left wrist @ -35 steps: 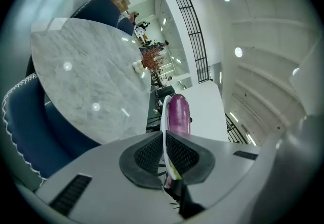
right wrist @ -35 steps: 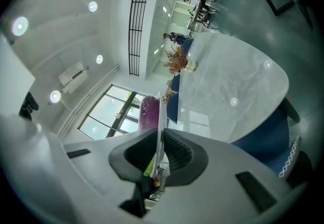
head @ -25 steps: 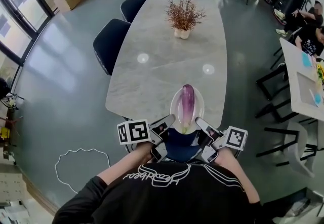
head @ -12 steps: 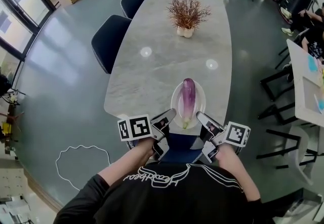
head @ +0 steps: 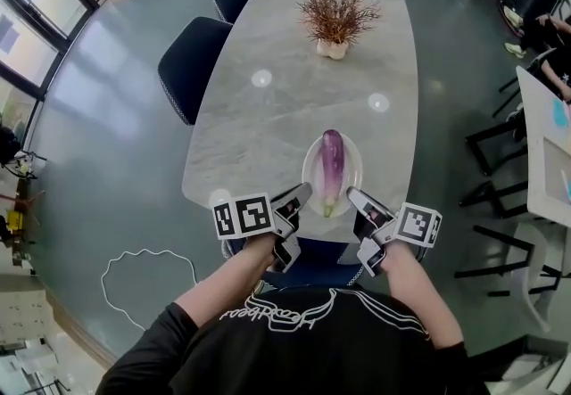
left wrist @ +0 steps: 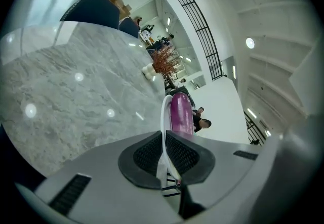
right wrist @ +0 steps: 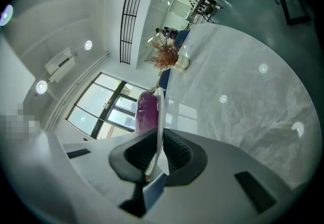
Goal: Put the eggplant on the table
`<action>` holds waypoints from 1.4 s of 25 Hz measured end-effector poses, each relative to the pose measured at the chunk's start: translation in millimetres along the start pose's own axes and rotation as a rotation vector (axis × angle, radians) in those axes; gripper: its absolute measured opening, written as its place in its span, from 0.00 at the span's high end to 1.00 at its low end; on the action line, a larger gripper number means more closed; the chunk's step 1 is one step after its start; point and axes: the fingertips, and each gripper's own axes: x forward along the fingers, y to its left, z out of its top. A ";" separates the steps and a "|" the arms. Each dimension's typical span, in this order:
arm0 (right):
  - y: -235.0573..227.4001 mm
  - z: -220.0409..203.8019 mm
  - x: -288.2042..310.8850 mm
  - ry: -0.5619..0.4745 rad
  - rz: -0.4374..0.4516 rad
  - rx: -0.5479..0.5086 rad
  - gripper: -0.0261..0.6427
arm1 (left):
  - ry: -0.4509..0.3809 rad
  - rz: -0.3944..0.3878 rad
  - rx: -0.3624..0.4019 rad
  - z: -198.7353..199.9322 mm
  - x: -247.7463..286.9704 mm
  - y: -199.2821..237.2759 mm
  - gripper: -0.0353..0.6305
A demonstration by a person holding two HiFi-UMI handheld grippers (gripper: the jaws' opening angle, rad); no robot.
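Observation:
A purple eggplant (head: 332,163) lies lengthwise on a white oval plate (head: 310,175) over the near end of the grey marble table (head: 268,117). My left gripper (head: 300,197) is shut on the plate's near-left rim. My right gripper (head: 355,197) is shut on its near-right rim. In the left gripper view the plate's edge (left wrist: 164,112) runs between the black pads (left wrist: 147,154), with the eggplant (left wrist: 180,112) just beyond. The right gripper view shows the same grip on the rim (right wrist: 160,117), eggplant (right wrist: 147,109) to its left. Whether the plate touches the table I cannot tell.
A dried plant in a white pot (head: 337,23) stands at the table's far half. Blue chairs (head: 189,63) line the left side, and another blue chair (head: 312,264) sits at the near end below my grippers. A white cable loop (head: 147,282) lies on the floor at left.
Both grippers have carried the plate with the eggplant forward, so it now lies further in over the table's near end. The grips have not changed.

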 end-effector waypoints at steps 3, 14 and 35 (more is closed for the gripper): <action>-13.6 0.5 4.2 0.013 -0.054 -0.002 0.91 | 0.001 0.024 0.020 4.7 3.1 7.4 0.91; -67.3 18.7 29.4 0.051 -0.157 -0.009 0.91 | 0.022 0.117 0.076 22.7 43.0 40.0 0.91; -115.0 20.8 61.7 0.172 -0.271 0.012 0.91 | 0.059 0.188 -0.054 23.7 73.8 101.4 0.91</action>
